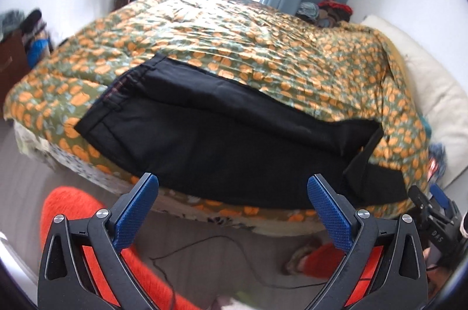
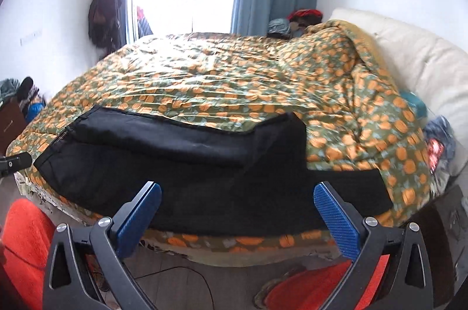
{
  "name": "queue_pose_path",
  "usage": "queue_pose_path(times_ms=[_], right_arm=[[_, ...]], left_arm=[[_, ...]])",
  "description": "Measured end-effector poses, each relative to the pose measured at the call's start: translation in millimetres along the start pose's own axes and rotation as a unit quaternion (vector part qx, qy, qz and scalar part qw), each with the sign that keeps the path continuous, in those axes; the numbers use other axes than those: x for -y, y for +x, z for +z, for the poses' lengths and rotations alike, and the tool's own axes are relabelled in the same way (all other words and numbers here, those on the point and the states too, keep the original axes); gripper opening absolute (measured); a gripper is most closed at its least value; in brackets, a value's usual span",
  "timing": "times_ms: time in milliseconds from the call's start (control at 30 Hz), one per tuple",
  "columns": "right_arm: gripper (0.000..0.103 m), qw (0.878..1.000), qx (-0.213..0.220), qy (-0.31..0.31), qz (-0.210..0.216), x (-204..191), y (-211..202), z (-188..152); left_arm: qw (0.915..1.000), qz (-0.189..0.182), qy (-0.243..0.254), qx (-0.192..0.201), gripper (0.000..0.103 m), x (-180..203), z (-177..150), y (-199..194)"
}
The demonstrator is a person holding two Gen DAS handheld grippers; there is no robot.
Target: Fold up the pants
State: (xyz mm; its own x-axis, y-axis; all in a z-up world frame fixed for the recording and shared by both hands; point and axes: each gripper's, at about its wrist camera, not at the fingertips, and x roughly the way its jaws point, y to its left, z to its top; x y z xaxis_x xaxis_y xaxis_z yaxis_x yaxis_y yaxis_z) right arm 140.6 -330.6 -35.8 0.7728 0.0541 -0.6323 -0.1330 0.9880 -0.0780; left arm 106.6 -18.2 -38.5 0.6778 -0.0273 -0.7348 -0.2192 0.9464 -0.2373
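One lengthwise fold looks done: the black pants (image 2: 187,172) lie leg over leg along the near edge of the flowered bedspread (image 2: 234,82), cross-folds remaining, with the left gripper (image 1: 232,193) and right gripper (image 2: 237,201) spread wide, empty, short of that edge.

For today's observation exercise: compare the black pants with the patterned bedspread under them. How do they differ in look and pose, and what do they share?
1. The black pants are plain and dark; the patterned bedspread is green with orange shapes.
2. The pants cover only a strip by the near edge; the bedspread covers nearly the whole bed.
3. The pants lie fairly smooth with one leg end folded over; the bedspread is rumpled and bunched toward the pillow side.
Shared: both are fabric lying spread out, untouched by either gripper.
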Motion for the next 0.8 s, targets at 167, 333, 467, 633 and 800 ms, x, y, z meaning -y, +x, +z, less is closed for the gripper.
queue_pose_path(times_ms=[167,333,467,633,800], right_arm=[[0.103,0.996,-0.008,0.074,0.051,32,-28,-23],[0.103,0.998,0.033,0.046,0.021,44,-52,-19],[0.103,0.998,0.013,0.03,0.047,29,-47,-25],[0.103,0.998,0.024,-0.009,0.063,8,-61,-29],[0.103,0.998,0.017,-0.009,0.065,6,-67,-33]], left_arm=[[0.998,0.005,0.056,0.028,0.102,25,-1,-38],[0.9972,-0.024,0.055,0.046,0.102,41,-10,-53],[0.996,-0.023,0.075,0.044,0.102,42,-16,-50],[0.9956,-0.043,0.071,0.043,0.102,41,-16,-50],[0.9958,-0.037,0.071,0.044,0.102,42,-15,-47]])
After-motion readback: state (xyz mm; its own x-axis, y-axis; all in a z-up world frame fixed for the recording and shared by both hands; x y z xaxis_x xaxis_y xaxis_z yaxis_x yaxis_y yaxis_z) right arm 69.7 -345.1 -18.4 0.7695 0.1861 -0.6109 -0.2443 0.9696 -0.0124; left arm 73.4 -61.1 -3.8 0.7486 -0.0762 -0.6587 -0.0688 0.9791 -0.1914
